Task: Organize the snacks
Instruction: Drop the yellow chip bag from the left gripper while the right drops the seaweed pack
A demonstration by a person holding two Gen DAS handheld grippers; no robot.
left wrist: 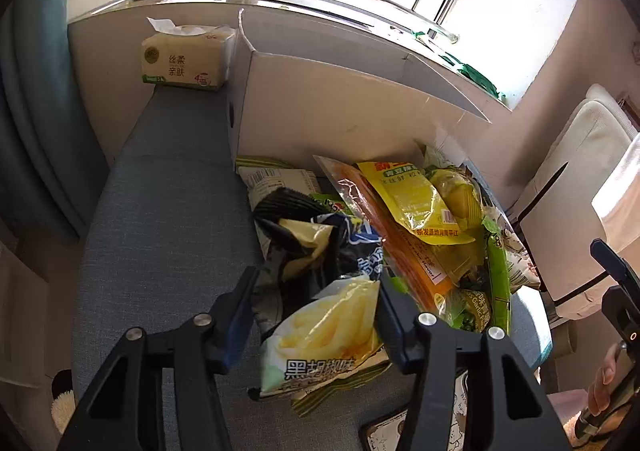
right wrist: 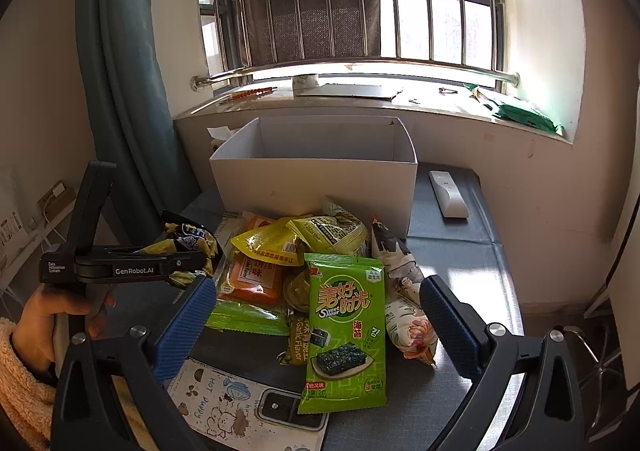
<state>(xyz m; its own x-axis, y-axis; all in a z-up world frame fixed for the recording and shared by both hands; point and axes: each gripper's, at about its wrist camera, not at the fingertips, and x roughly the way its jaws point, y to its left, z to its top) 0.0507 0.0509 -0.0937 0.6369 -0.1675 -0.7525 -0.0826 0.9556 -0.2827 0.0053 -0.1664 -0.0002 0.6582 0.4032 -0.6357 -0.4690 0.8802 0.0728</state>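
A pile of snack packets (right wrist: 304, 263) lies on the grey cushion in front of an open white box (right wrist: 316, 167). My left gripper (left wrist: 316, 291) is shut on a black and yellow chip bag (left wrist: 320, 275), lifted at the pile's left; from the right wrist view the left gripper (right wrist: 188, 263) holds that bag (right wrist: 188, 243) above the cushion. My right gripper (right wrist: 316, 307) is open and empty, its fingers either side of a green seaweed packet (right wrist: 346, 331) lying at the front of the pile. The box (left wrist: 340, 99) looks empty inside.
A tissue pack (left wrist: 186, 57) stands left of the box by the wall. A white remote (right wrist: 448, 193) lies right of the box. A phone in a cartoon case (right wrist: 248, 407) lies at the cushion's front edge. A windowsill (right wrist: 360, 95) runs behind; a teal curtain (right wrist: 120, 91) hangs left.
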